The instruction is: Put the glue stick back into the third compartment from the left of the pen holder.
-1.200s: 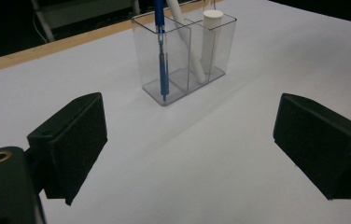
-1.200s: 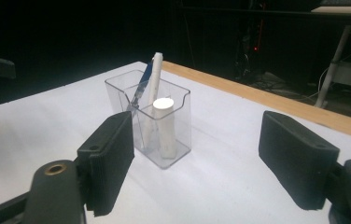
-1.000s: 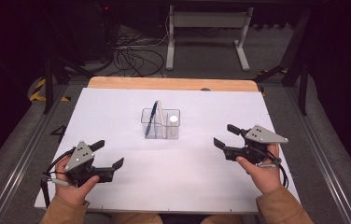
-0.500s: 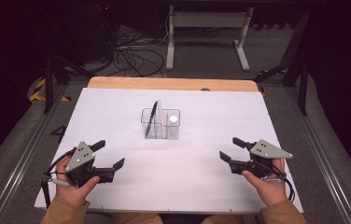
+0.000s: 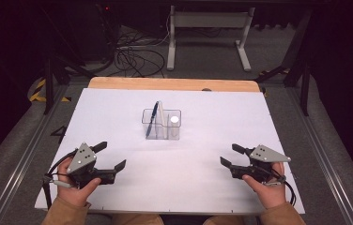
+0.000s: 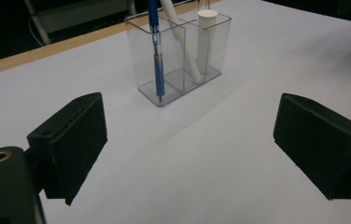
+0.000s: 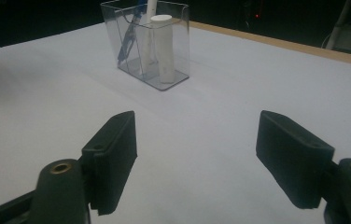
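While both grippers are held low at the near edge of the white table (image 5: 118, 117), nothing is gripped. The left gripper (image 5: 110, 157) is seen at the near left with its jaws spread wide and empty; the right gripper (image 5: 229, 155), at the near right, also has its jaws spread, though they have just been closing slightly with nothing between them. Farther off, at the middle of the table and well apart from both, the clear divided holder (image 5: 162, 124) stands upright. A blue pen (image 6: 155, 51) leans in one compartment, and a white cylinder (image 6: 206, 39) and a white stick (image 6: 179, 37) are held beside it. Handling is judged not yet begun; the reach is still left.
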A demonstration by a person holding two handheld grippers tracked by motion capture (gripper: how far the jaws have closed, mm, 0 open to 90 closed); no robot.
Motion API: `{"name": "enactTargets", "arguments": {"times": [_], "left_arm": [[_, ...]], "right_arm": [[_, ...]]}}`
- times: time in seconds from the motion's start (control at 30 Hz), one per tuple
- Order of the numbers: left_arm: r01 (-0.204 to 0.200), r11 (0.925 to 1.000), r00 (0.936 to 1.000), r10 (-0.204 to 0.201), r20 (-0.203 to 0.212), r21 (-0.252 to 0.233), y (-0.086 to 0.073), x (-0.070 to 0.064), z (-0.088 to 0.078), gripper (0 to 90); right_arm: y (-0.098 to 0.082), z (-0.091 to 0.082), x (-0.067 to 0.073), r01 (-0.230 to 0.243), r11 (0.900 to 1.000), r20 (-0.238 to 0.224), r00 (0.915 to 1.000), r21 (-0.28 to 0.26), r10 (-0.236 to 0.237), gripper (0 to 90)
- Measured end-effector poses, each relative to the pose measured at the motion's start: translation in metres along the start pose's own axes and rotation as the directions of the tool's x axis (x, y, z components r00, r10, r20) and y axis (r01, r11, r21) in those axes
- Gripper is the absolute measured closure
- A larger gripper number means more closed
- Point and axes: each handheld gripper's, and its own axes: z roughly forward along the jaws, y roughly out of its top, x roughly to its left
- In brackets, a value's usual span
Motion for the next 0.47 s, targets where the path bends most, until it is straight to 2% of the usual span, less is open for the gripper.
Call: {"name": "enactTargets", "arguments": {"times": [0.1, 0.33, 0.47], "left_arm": [[-0.015, 0.9999, 0.9999, 0.015, 0.004, -0.001, 0.0004, -0.0007, 0.0, 10.4], [-0.018, 0.9998, 0.9998, 0.018, 0.008, -0.003, -0.0015, -0.0003, 0.0005, 10.4], [-0.018, 0.9998, 0.9997, 0.018, 0.018, -0.005, -0.0048, -0.0002, 0.0024, 10.4]], "right_arm": [[0.0, -0.0006, 0.0001, -0.018, 1.0, -0.008, 0.9998, 0.003, 0.018, 28.7], [-0.0005, -0.0006, 0.0003, -0.027, 0.999, -0.006, 0.9996, 0.026, 0.027, 27.4], [0.0002, -0.0029, -0.0003, -0.029, 0.999, 0.004, 0.9996, 0.021, 0.029, 27.3]]}}
